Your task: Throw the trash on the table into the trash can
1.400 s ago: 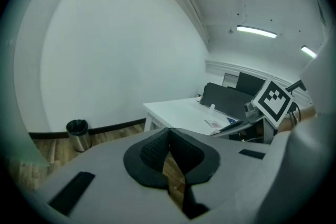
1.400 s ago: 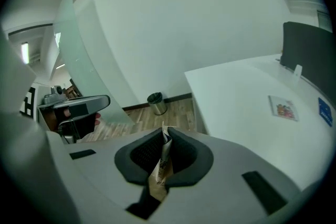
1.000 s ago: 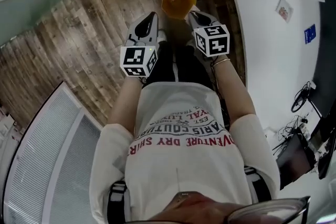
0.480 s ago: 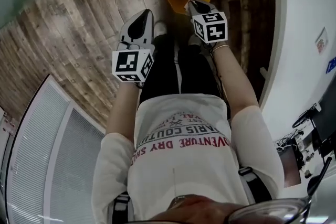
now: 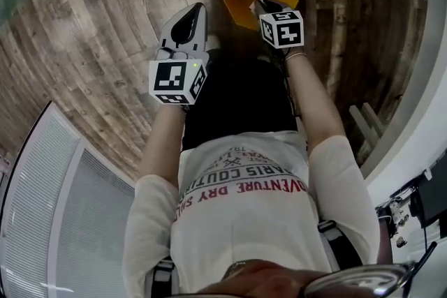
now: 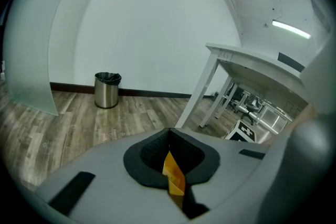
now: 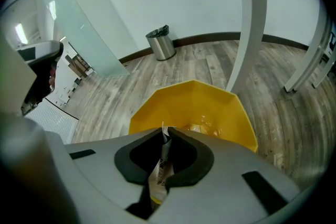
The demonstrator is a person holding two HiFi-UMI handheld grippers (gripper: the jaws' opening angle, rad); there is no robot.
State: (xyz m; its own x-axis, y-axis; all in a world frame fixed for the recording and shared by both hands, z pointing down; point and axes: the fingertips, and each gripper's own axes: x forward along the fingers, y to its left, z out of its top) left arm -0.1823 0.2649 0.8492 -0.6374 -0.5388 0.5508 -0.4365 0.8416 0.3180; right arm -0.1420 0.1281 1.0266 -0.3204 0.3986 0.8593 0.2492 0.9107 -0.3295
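Wrapper (image 7: 159, 171) runs lengthwise along clenched right tongs (image 7: 164, 136); yellow scrap (image 6: 174, 176) likewise in left tongs (image 6: 169, 136).

The trash can (image 7: 194, 107) is yellow, many-sided and open on top. It stands upright on the wooden floor (image 7: 105, 97). A folded orange-yellow scrap (image 6: 174, 176) is pinched in the left gripper (image 6: 169, 132) jaws. A pale printed wrapper (image 7: 159, 173) is pinched in the right gripper (image 7: 165, 131) jaws, just over the can's near rim.
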